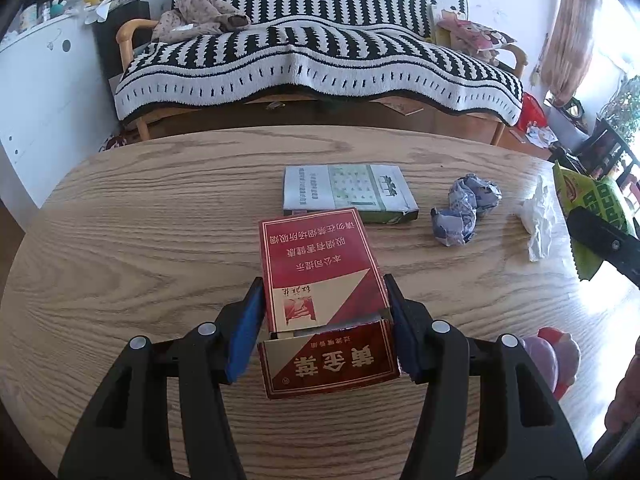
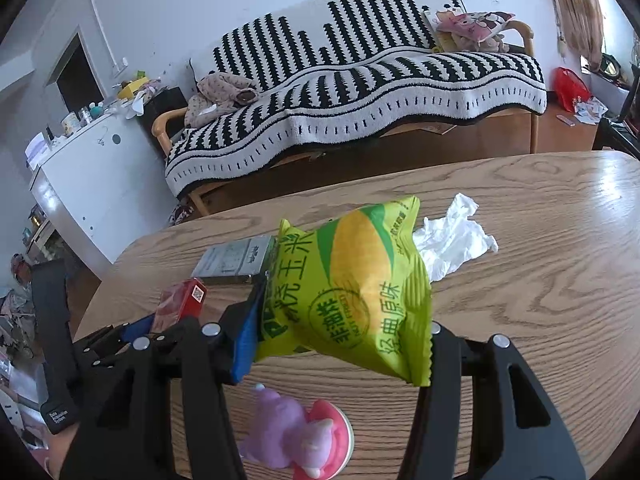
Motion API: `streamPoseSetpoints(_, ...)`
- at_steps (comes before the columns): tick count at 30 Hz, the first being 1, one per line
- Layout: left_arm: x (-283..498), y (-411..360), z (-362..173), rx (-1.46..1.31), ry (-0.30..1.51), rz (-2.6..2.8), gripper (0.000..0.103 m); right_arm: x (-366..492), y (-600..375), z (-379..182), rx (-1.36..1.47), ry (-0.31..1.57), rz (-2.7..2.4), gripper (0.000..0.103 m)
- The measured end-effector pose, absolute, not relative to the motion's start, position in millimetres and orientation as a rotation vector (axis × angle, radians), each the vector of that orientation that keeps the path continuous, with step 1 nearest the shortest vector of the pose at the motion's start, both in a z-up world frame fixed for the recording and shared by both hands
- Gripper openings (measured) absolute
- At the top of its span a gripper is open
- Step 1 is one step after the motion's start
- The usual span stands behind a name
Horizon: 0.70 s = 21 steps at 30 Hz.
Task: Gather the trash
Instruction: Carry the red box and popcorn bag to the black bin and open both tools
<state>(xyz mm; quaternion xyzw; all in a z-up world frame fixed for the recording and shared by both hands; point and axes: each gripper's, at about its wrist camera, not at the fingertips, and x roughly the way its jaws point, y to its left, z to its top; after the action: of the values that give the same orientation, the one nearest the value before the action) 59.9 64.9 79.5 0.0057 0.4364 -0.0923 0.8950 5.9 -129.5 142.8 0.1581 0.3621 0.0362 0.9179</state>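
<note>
My left gripper (image 1: 324,320) is shut on a red cigarette pack (image 1: 320,272) with its lid flipped open; whether the pack is off the wooden table (image 1: 140,220) I cannot tell. Beyond it lie a grey-green cigarette pack (image 1: 348,194), a crumpled blue-grey paper ball (image 1: 466,210) and a white tissue (image 1: 538,216). My right gripper (image 2: 340,344) is shut on a green and yellow snack bag (image 2: 352,292) and holds it above the table (image 2: 540,280). The bag also shows at the right edge of the left wrist view (image 1: 592,208). The tissue (image 2: 452,240) lies behind the bag.
A pink and purple toy figure (image 2: 304,436) stands on the table just under my right gripper. A sofa with a black and white striped cover (image 1: 320,60) stands beyond the table's far edge. A white cabinet (image 2: 92,176) is at the left.
</note>
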Motion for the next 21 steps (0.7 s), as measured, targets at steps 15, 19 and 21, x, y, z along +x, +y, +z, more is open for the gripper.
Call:
streamPoseSetpoints(15, -38.0, 23.1, 151.9, -0.042, 0.837, -0.367, 0.056, -86.5, -172.2, 204.9, 0.394, 0.619, 0.051, 0.052)
streamPoseSetpoints(19, -102.8, -20.5, 176.7, 0.019, 0.828, -0.491, 0.056, -171.3, -212.7, 216.1, 0.35, 0.615, -0.049, 0.052)
streamPoseSetpoints(21, -138.0, -53.9, 185.1, 0.059, 0.825, -0.579, 0.056, -218.8, -239.0, 223.3, 0.358, 0.592, -0.116, 0.052)
